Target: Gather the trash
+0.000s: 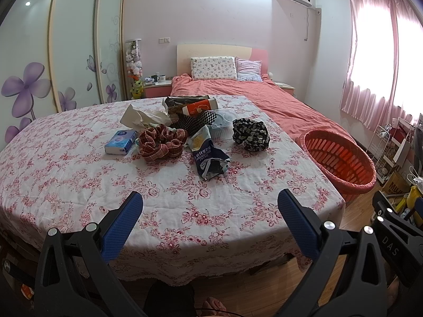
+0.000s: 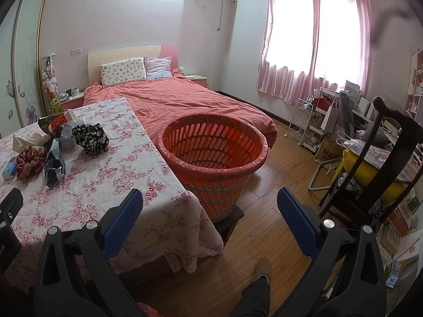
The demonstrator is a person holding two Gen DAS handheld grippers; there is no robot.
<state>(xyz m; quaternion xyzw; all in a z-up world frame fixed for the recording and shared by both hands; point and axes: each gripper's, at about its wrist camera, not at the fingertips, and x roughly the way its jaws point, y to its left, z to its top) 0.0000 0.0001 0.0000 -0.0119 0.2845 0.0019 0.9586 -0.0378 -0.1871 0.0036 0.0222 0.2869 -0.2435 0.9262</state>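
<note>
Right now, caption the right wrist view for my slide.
Open right tool faces the empty red-lined basket beside the littered table.

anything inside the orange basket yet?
The orange basket shows only a thin plastic liner over its rim and slotted walls; no trash is visible. The near wall hides its bottom, so that part is unconfirmed.

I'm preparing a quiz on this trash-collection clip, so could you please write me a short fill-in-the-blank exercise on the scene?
1. The slotted plastic basket lined with a thin bag is ____ in colour.
2. The basket stands on the floor to the ____ of the floral-clothed table.
3. Both the left gripper and the right gripper are ____ and hold nothing.
4. The crumpled blue snack bag lies on the ____.

Missing words: orange; right; open; table
</note>
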